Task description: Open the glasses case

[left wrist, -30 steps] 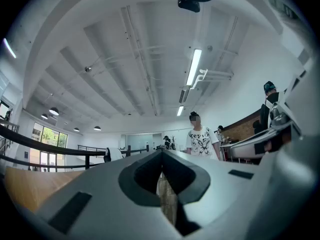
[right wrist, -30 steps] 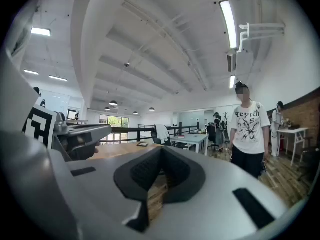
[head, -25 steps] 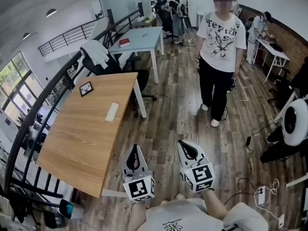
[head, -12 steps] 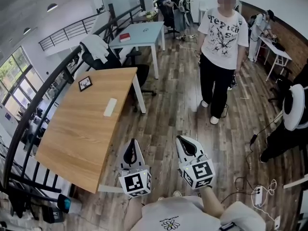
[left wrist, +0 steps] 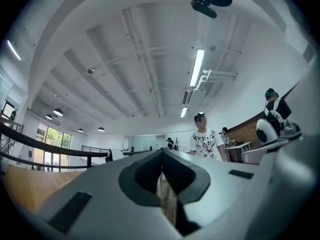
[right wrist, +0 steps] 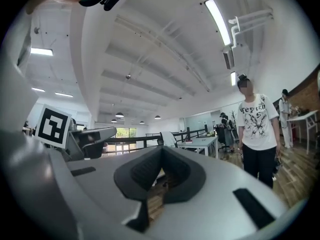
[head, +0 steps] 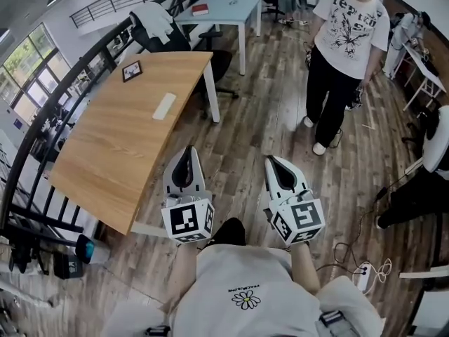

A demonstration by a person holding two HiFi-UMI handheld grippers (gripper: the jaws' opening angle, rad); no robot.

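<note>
The glasses case, a pale oblong, lies closed on the wooden table, far ahead and to the left of both grippers. My left gripper hovers over the floor just off the table's near right corner, jaws shut and empty. My right gripper is beside it, further right, also shut with nothing in it. In the left gripper view the gripper points out across the room with its jaws together. The right gripper view shows the gripper likewise shut, and the left gripper's marker cube at its left.
A small black framed card lies at the table's far end. A black railing runs along the table's left side. A person in a white printed shirt stands on the plank floor ahead right. A light blue table and chair stand behind.
Both grippers have moved forward, nearer the table's corner. The head view has tilted down, so the table and case sit higher and closer. Both grippers stay shut.
</note>
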